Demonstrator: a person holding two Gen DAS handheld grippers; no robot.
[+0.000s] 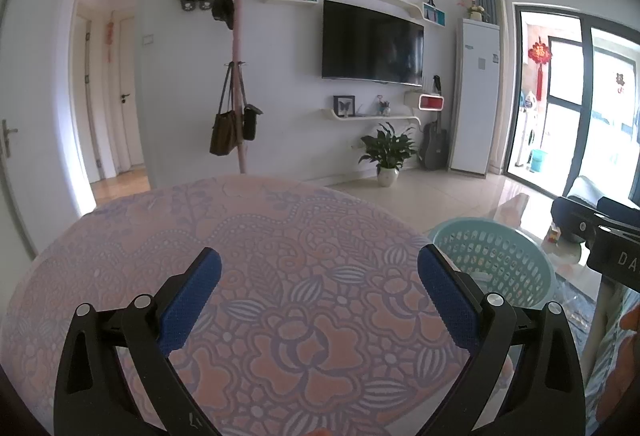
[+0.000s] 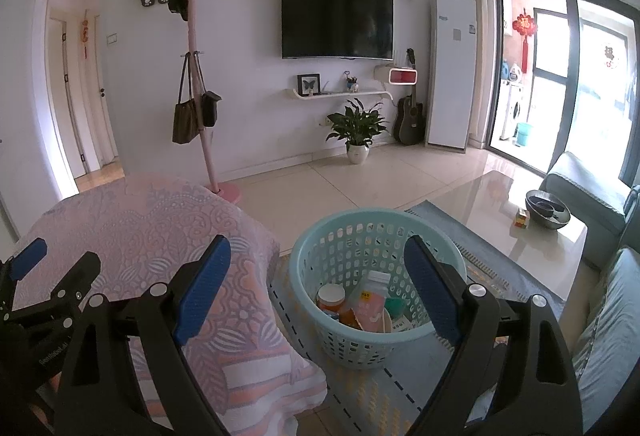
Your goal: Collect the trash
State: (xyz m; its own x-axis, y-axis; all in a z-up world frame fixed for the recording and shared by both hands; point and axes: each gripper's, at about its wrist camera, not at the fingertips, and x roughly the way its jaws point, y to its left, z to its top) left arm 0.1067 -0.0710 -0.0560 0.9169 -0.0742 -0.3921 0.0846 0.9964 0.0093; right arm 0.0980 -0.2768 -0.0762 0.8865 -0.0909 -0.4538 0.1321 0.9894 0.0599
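Both grippers, left point(image 1: 320, 300) and right point(image 2: 316, 284), gape empty, seemingly because the trash already fills the basket point(image 2: 320, 256).

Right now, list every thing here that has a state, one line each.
left claw: open, empty, above the patterned cloth
right claw: open, empty
basket: upright on the rug, holding bottles and cartons
TV: off
balcony door: cannot tell

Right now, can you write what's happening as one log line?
left gripper: open, empty, over cloth | right gripper: open, empty, above basket | basket: holds bottle, jar
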